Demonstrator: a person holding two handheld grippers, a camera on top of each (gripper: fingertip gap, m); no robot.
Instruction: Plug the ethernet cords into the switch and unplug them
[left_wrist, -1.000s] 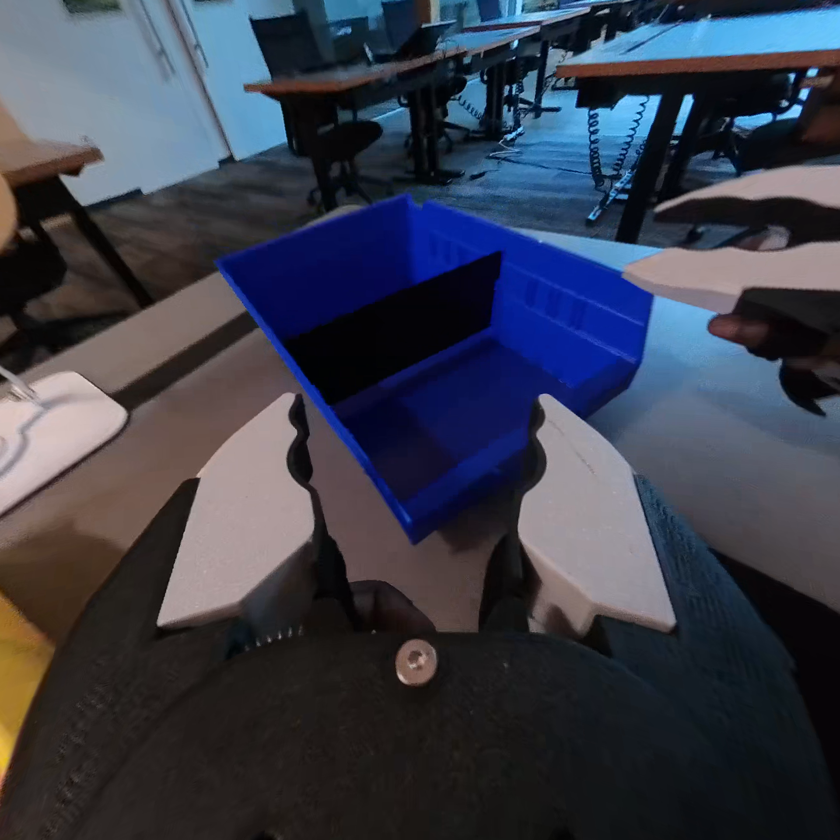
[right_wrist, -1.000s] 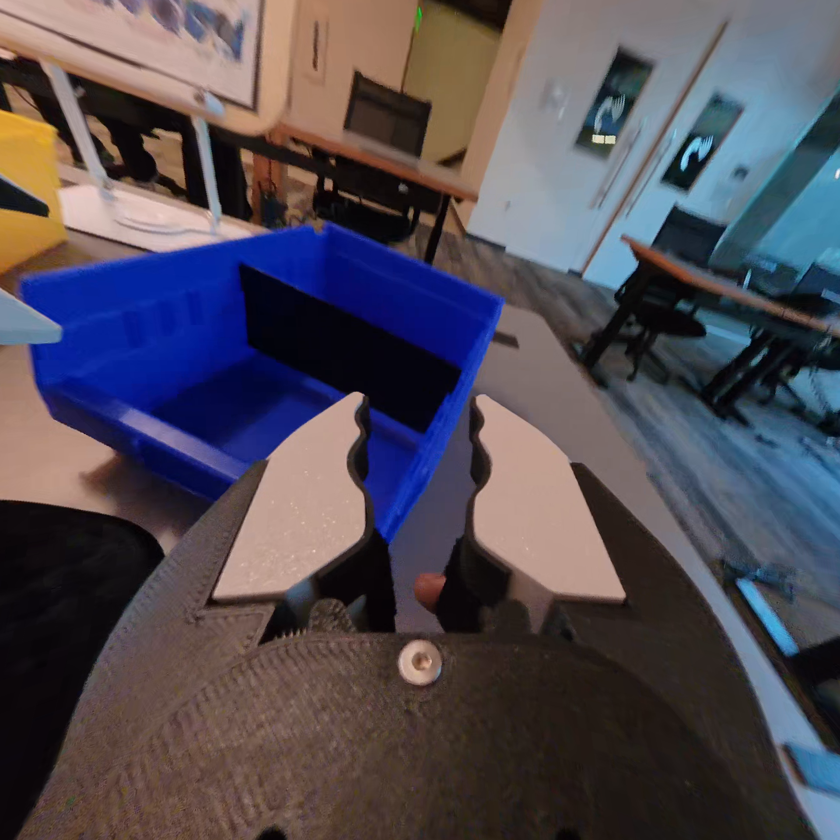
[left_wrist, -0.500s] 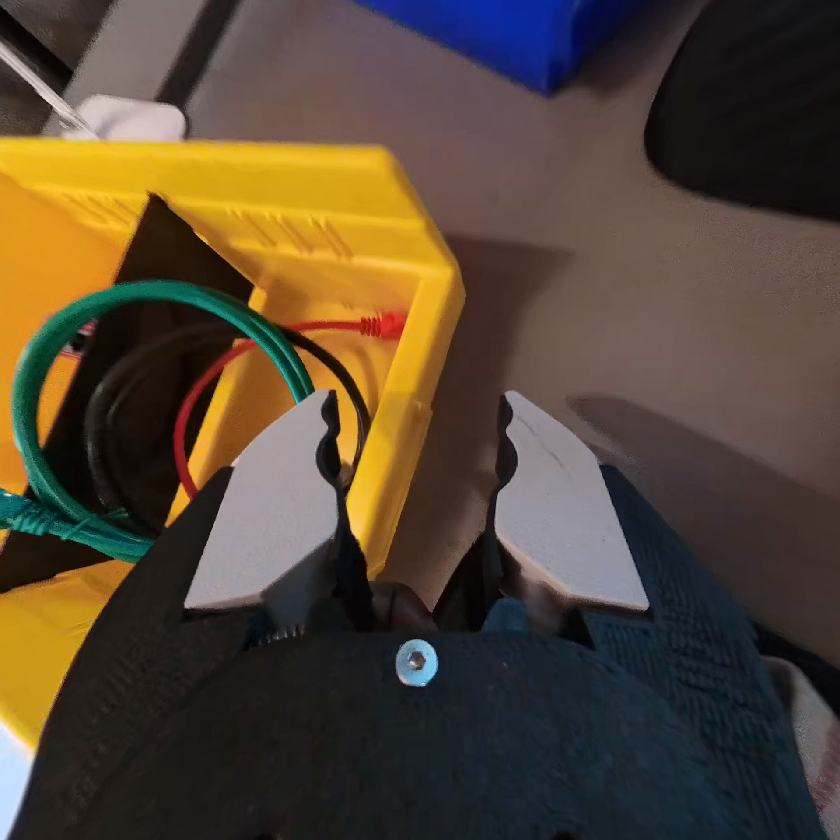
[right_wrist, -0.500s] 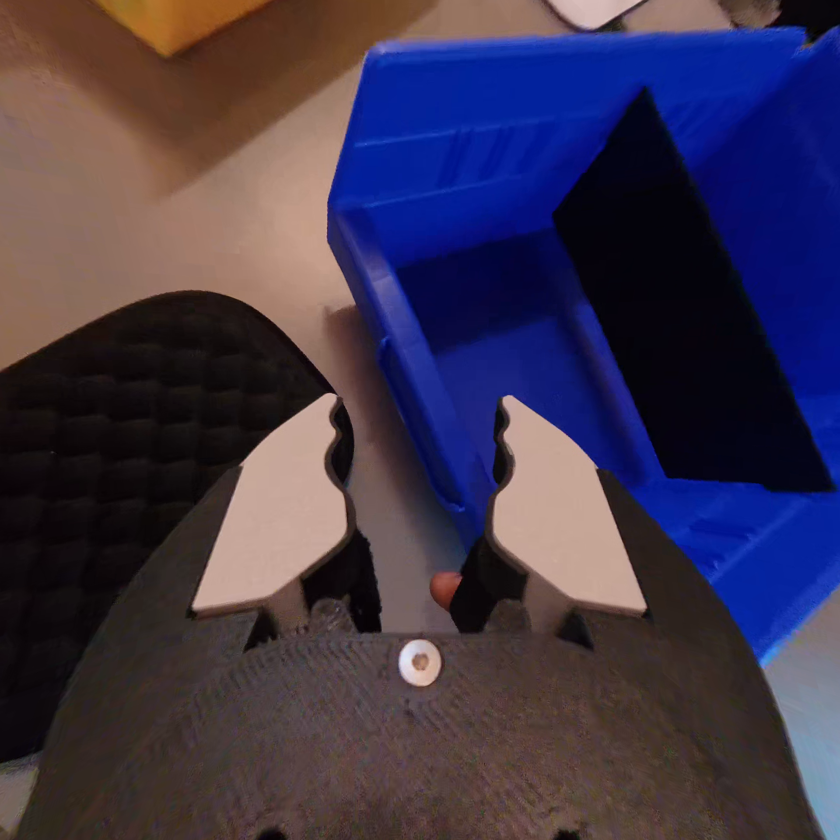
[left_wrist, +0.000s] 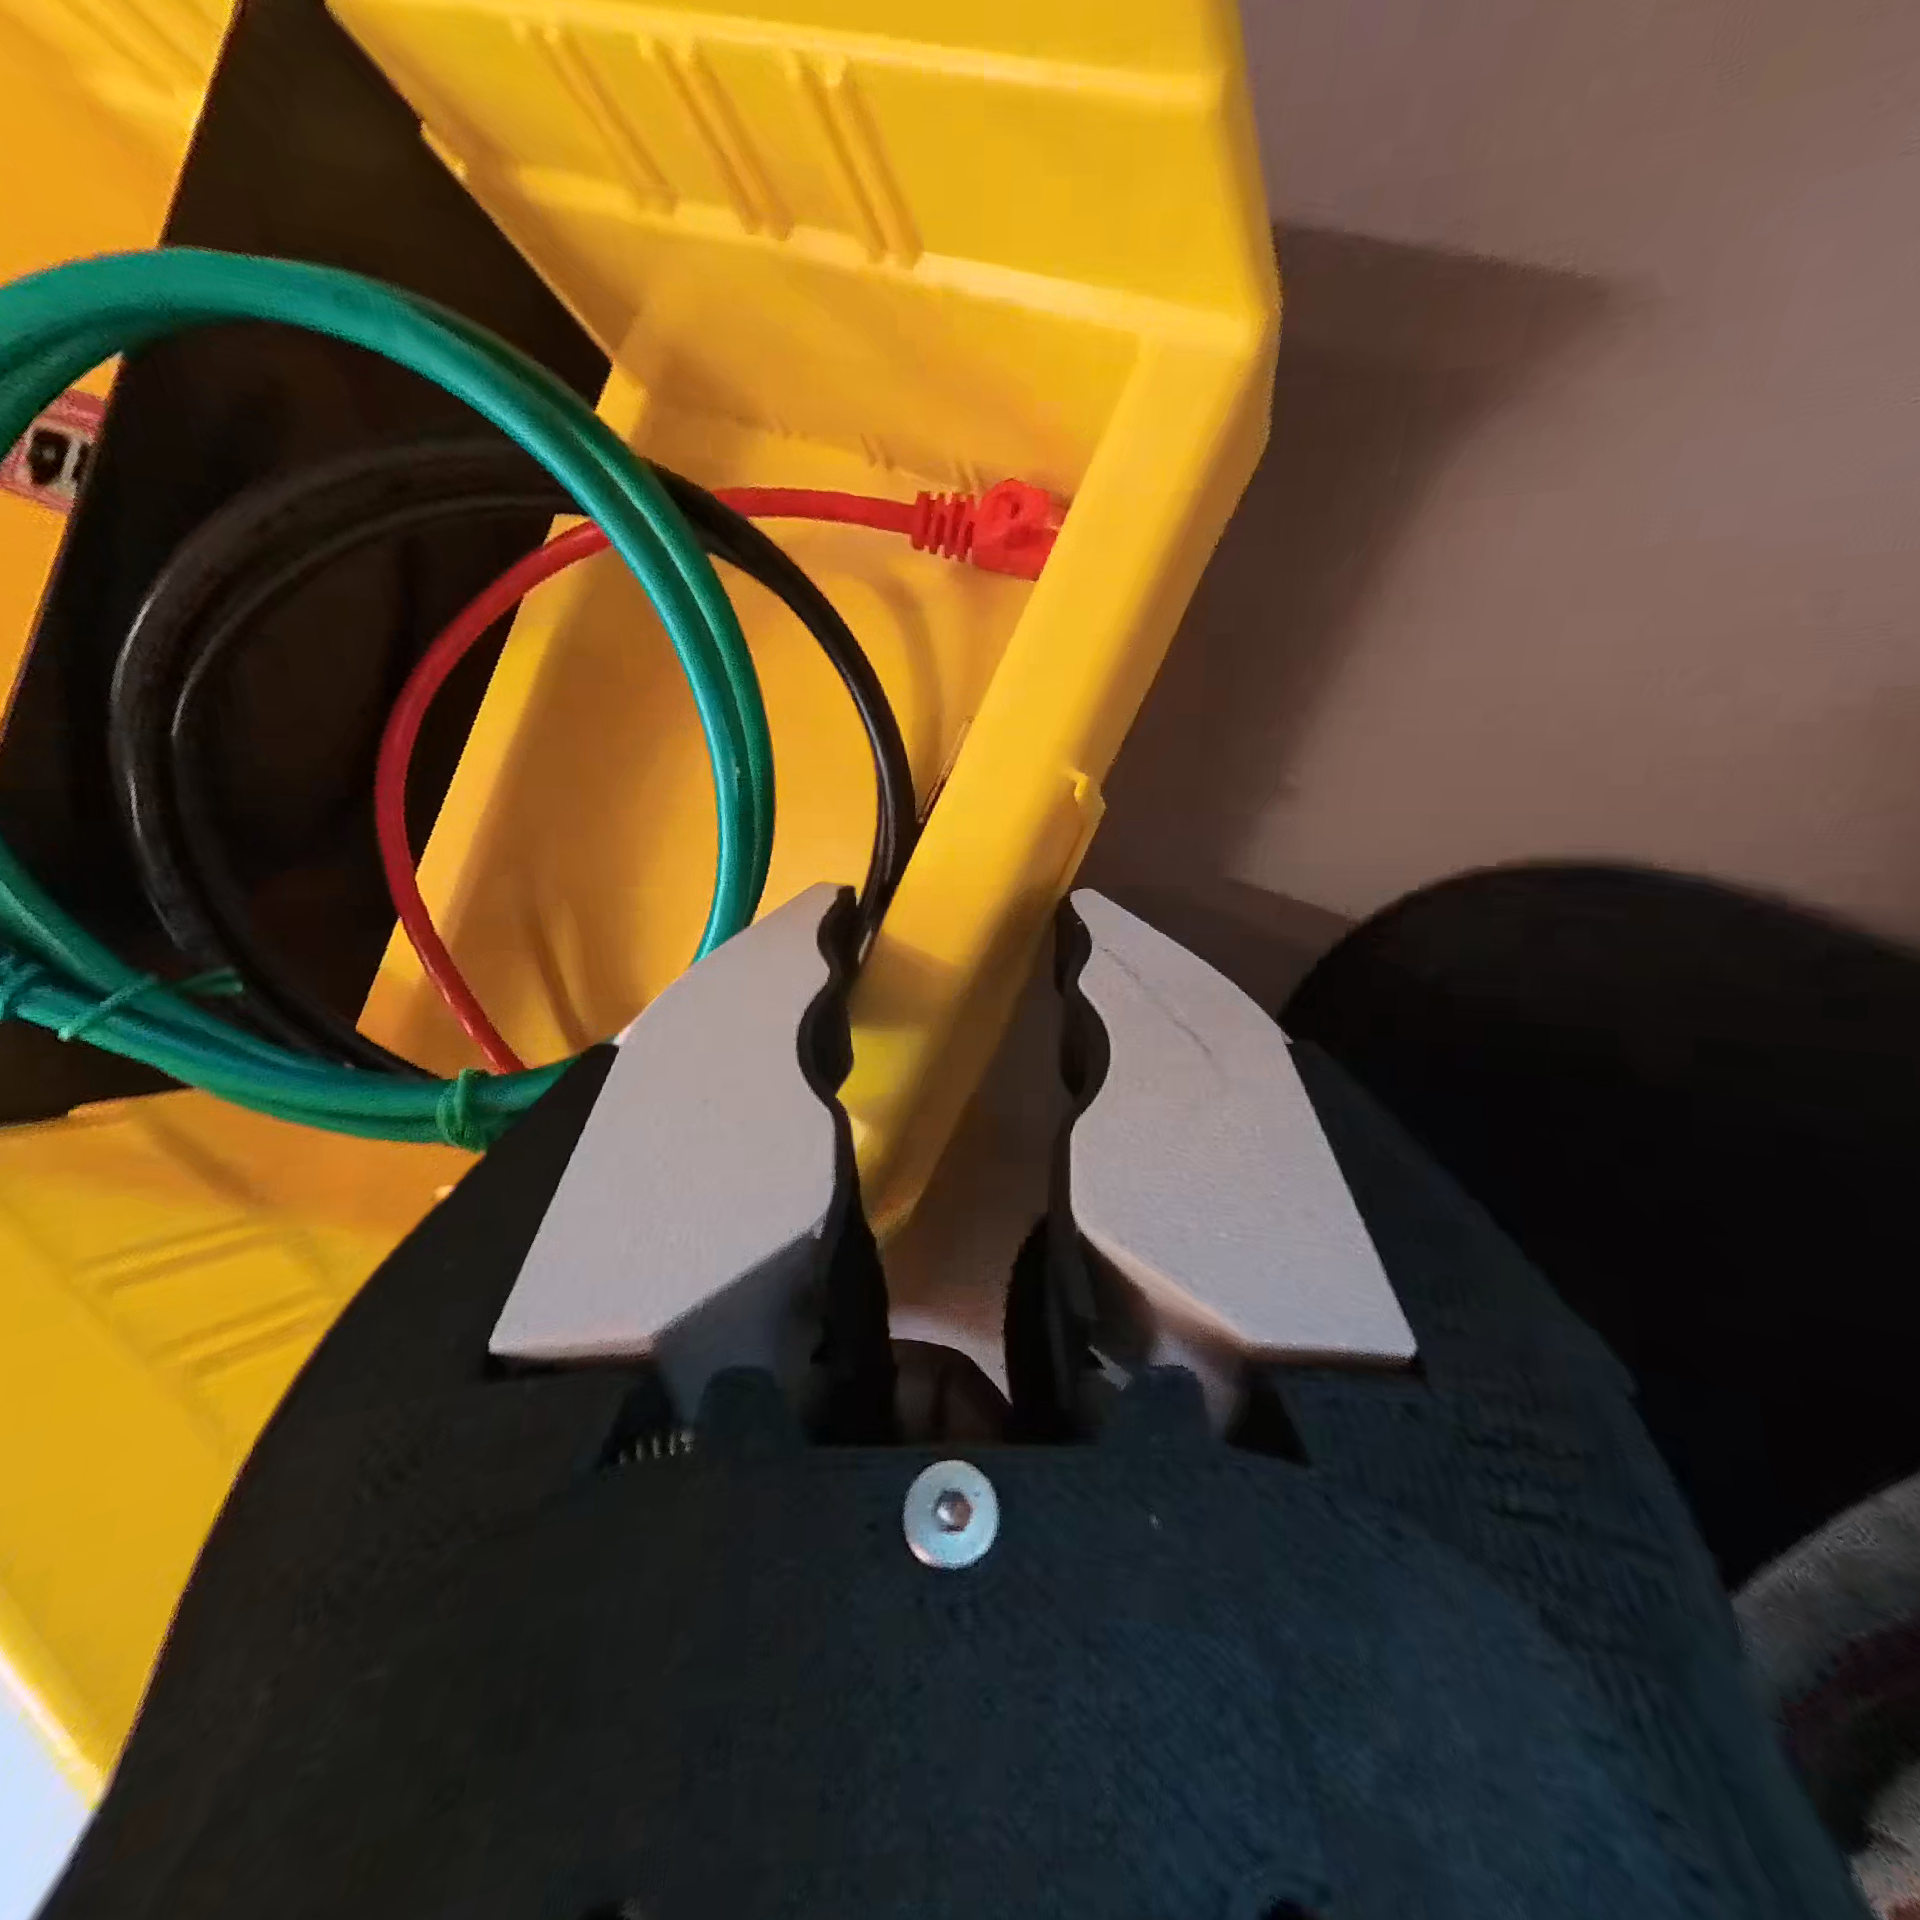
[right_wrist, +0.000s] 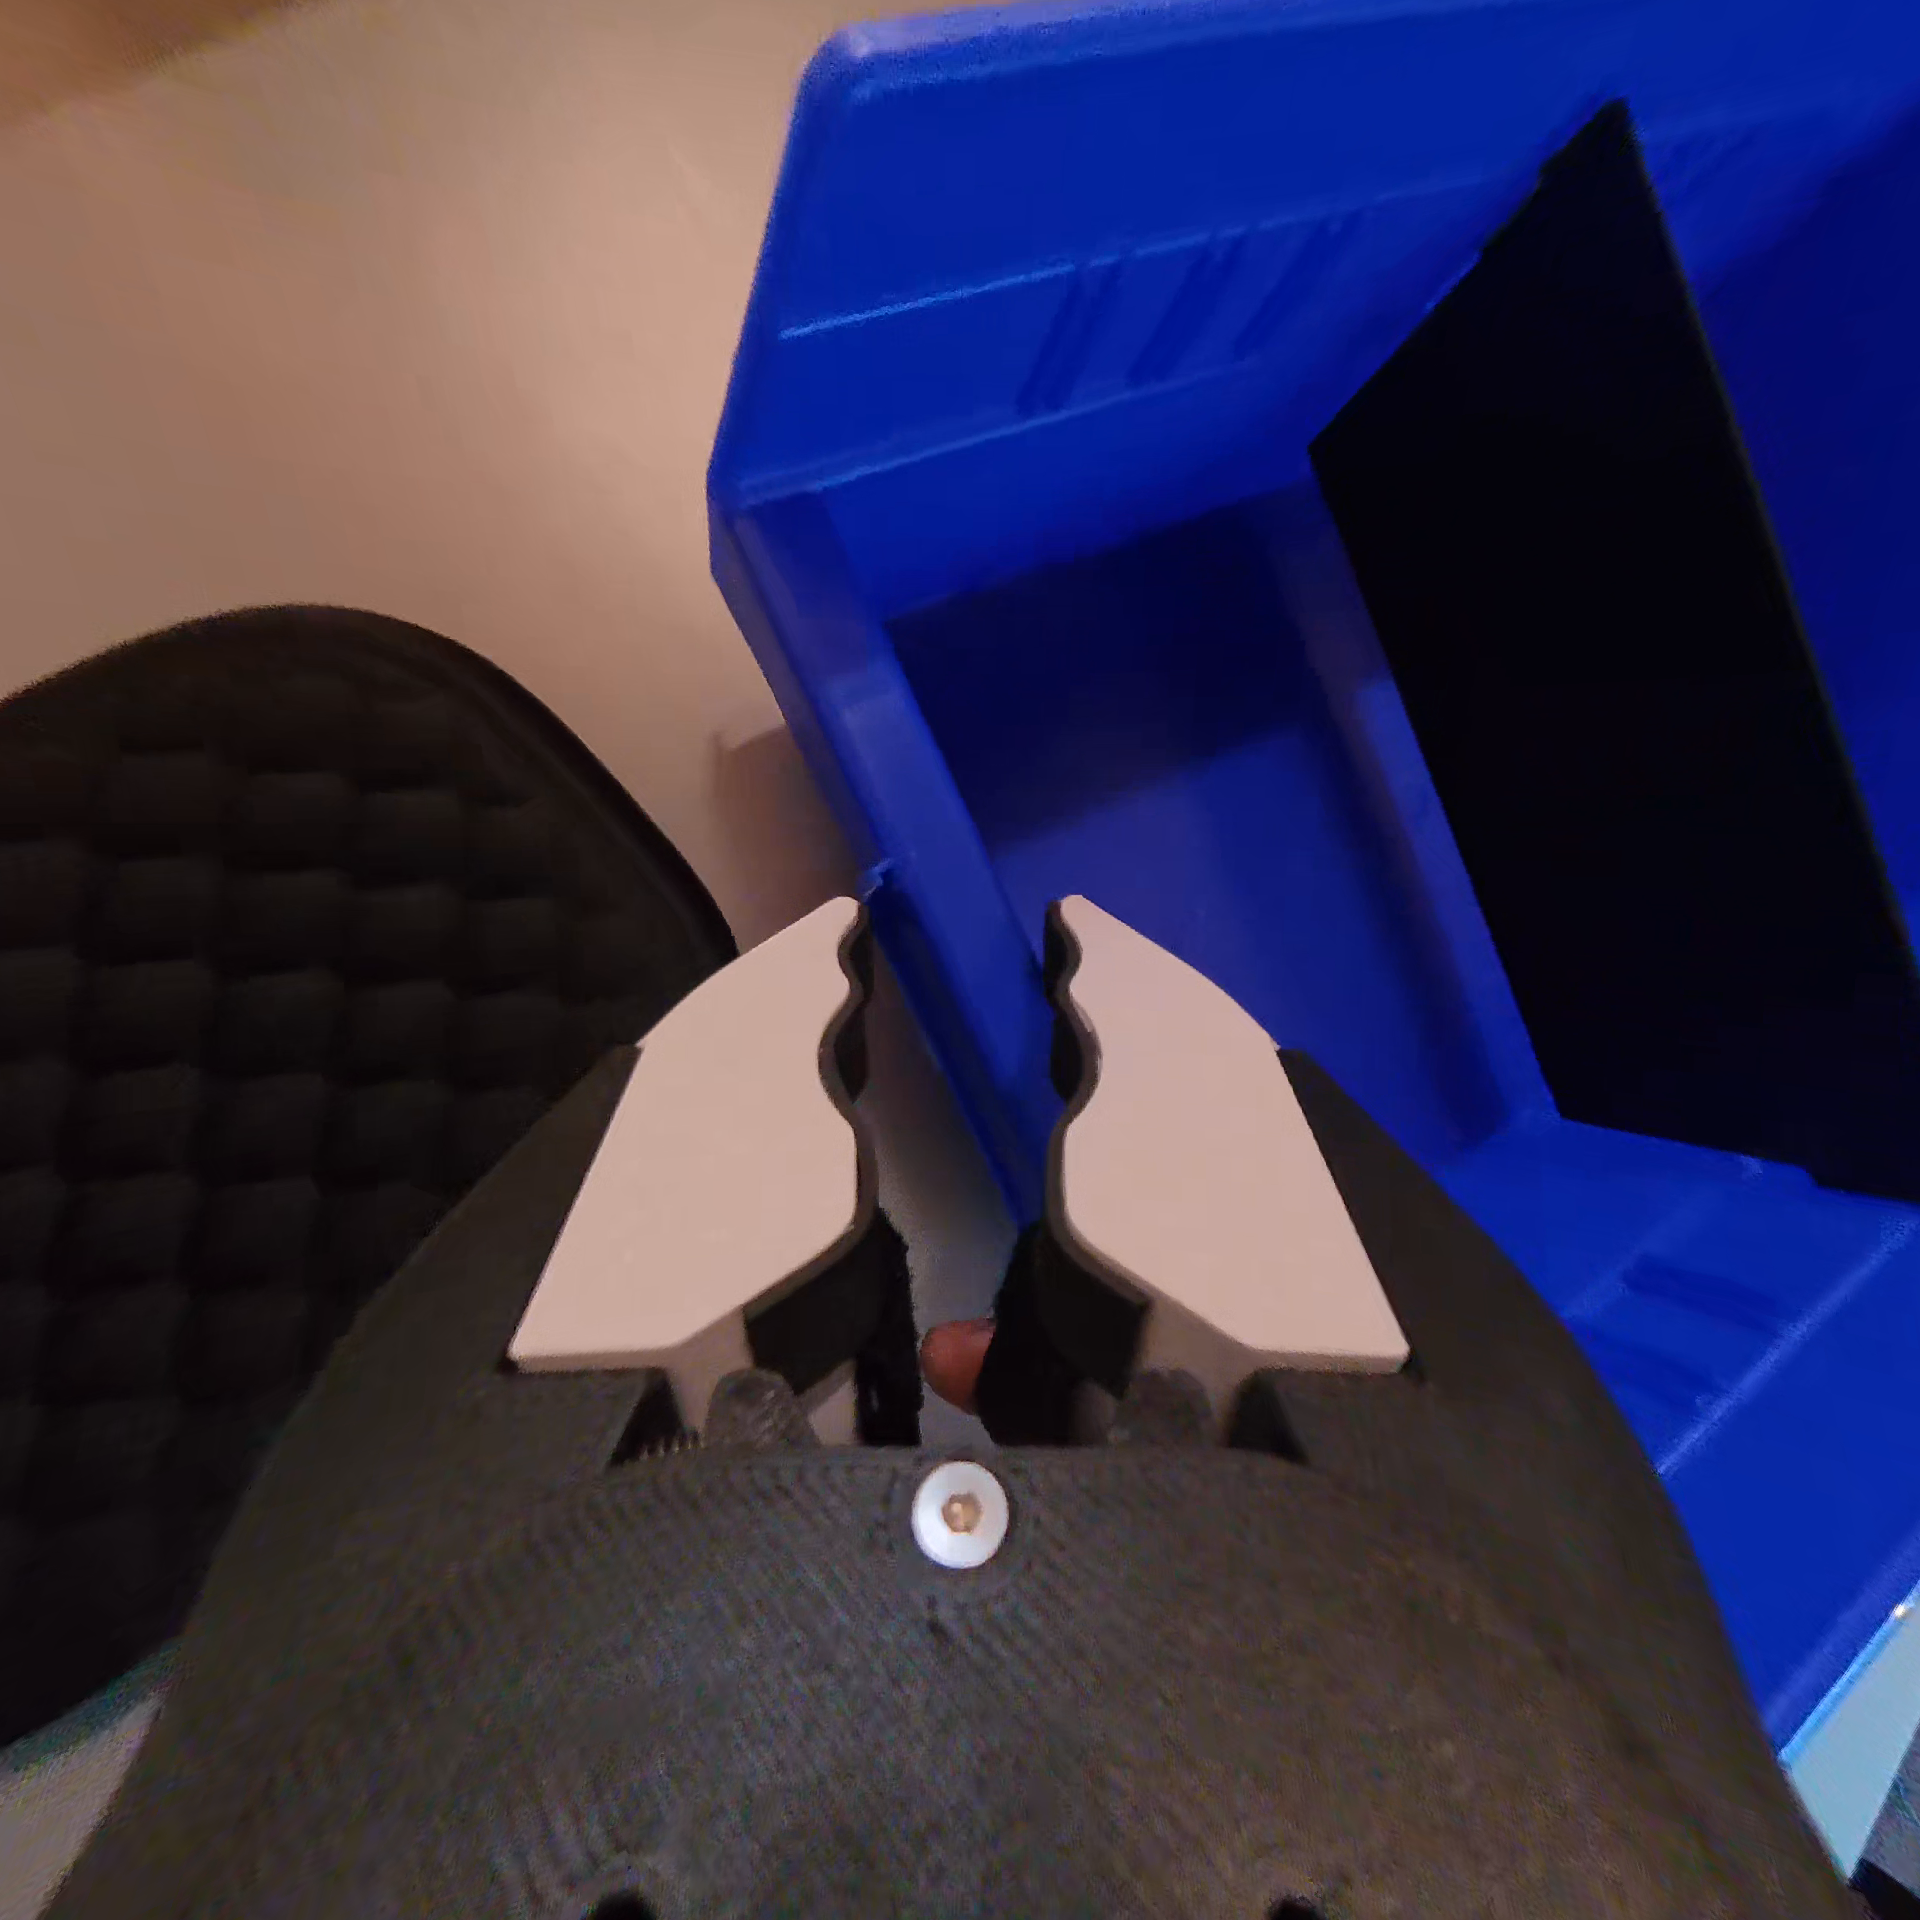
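The left gripper (left_wrist: 951, 914) and right gripper (right_wrist: 954, 914) both gape over bin rims, holding nothing; the limp, light red ethernet cord (left_wrist: 436, 707) is probably best pinched behind its stiff plug (left_wrist: 987, 528).

No legible text, label, brand, number or sign appears in either wrist view. The yellow bin (left_wrist: 1132, 343), the blue bin (right_wrist: 935, 436) and the coiled cords carry no visible markings; a small pinkish device (left_wrist: 47, 457) at the left view's edge is too blurred to show any writing.
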